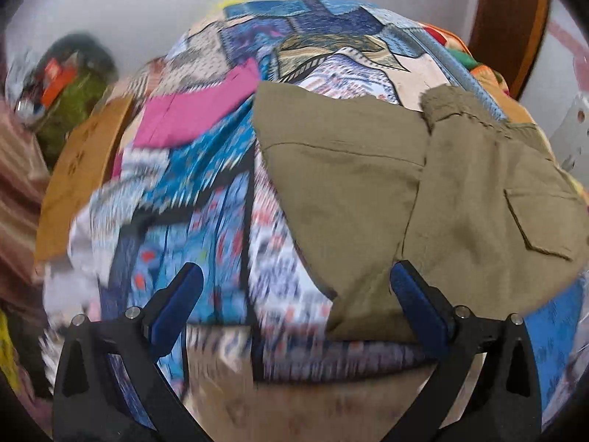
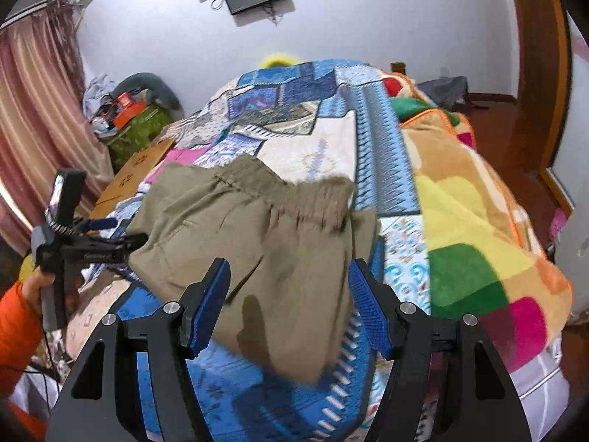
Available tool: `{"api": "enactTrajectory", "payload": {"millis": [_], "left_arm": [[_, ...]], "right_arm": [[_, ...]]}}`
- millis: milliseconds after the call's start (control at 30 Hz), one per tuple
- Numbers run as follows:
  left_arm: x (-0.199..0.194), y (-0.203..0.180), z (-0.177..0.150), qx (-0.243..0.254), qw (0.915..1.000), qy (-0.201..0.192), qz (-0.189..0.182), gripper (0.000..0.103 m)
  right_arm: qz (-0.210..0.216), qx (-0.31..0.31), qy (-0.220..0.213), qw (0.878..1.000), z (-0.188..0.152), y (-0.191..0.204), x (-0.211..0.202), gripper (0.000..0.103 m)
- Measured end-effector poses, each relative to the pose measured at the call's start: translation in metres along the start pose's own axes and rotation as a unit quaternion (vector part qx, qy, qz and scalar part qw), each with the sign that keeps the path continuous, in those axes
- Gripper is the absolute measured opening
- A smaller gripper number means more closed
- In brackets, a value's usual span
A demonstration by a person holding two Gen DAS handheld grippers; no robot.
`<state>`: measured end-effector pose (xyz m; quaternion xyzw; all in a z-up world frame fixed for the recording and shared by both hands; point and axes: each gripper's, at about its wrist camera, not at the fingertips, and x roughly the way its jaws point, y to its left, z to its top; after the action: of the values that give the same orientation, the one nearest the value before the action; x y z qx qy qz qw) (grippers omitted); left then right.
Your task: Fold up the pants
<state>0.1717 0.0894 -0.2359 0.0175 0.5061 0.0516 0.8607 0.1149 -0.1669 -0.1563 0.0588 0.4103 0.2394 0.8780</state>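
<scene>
Olive-khaki pants point(image 2: 257, 235) lie folded over on the patterned bedspread point(image 2: 305, 140), elastic waistband at the far side. In the left wrist view the pants point(image 1: 423, 199) fill the right half, with a flap pocket showing. My left gripper point(image 1: 294, 294) is open; its right finger point(image 1: 416, 294) is at the pants' near edge, nothing held. It also shows in the right wrist view point(image 2: 106, 235) at the pants' left edge. My right gripper point(image 2: 291, 294) is open, its jaws wide on either side of the pants' near part, just above the cloth.
A multicolour fleece blanket point(image 2: 471, 228) covers the bed's right side. A cardboard box point(image 2: 136, 169) and a cluttered green stand point(image 2: 136, 125) are at the left, with curtains point(image 2: 40, 118) behind. A wooden door frame point(image 2: 541, 73) is at the right.
</scene>
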Motion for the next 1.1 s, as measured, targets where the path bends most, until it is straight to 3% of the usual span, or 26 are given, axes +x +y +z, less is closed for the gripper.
{"api": "enactTrajectory", "payload": {"millis": [200, 300, 400, 500, 667, 767, 867, 1000, 1100], "left_arm": [[-0.008, 0.024, -0.023, -0.070, 0.9972, 0.008, -0.024, 0.103], [-0.010, 0.030, -0.026, -0.080, 0.9961, 0.014, -0.033, 0.103], [-0.018, 0.024, -0.017, -0.043, 0.9989, 0.012, -0.012, 0.102], [-0.037, 0.014, 0.000, -0.001, 0.9995, -0.019, 0.024, 0.098], [-0.059, -0.004, 0.037, 0.020, 0.9974, -0.063, -0.027, 0.098], [-0.053, -0.024, 0.059, 0.035, 0.9954, -0.061, -0.066, 0.098], [-0.032, -0.046, 0.077, 0.056, 0.9939, -0.049, -0.082, 0.098], [0.007, -0.073, 0.095, 0.066, 0.9900, -0.005, -0.125, 0.086], [0.032, -0.084, 0.101, 0.072, 0.9875, 0.021, -0.139, 0.070]], "right_arm": [[-0.002, -0.005, 0.038, 0.999, -0.016, -0.003, 0.035, 0.063], [-0.004, -0.002, 0.047, 0.999, -0.024, -0.011, 0.048, 0.062], [-0.002, 0.005, 0.057, 0.998, -0.017, -0.017, 0.045, 0.062], [-0.017, -0.009, 0.046, 0.999, -0.008, -0.017, 0.033, 0.062], [-0.018, -0.026, 0.020, 0.999, 0.017, -0.018, 0.029, 0.062], [-0.015, -0.042, 0.013, 0.999, 0.033, -0.016, 0.039, 0.062], [-0.004, -0.049, 0.014, 0.999, 0.048, -0.016, 0.056, 0.062], [0.019, -0.047, 0.045, 0.998, 0.058, -0.017, 0.085, 0.062], [0.036, -0.057, 0.081, 0.994, 0.060, -0.016, 0.110, 0.050]]}}
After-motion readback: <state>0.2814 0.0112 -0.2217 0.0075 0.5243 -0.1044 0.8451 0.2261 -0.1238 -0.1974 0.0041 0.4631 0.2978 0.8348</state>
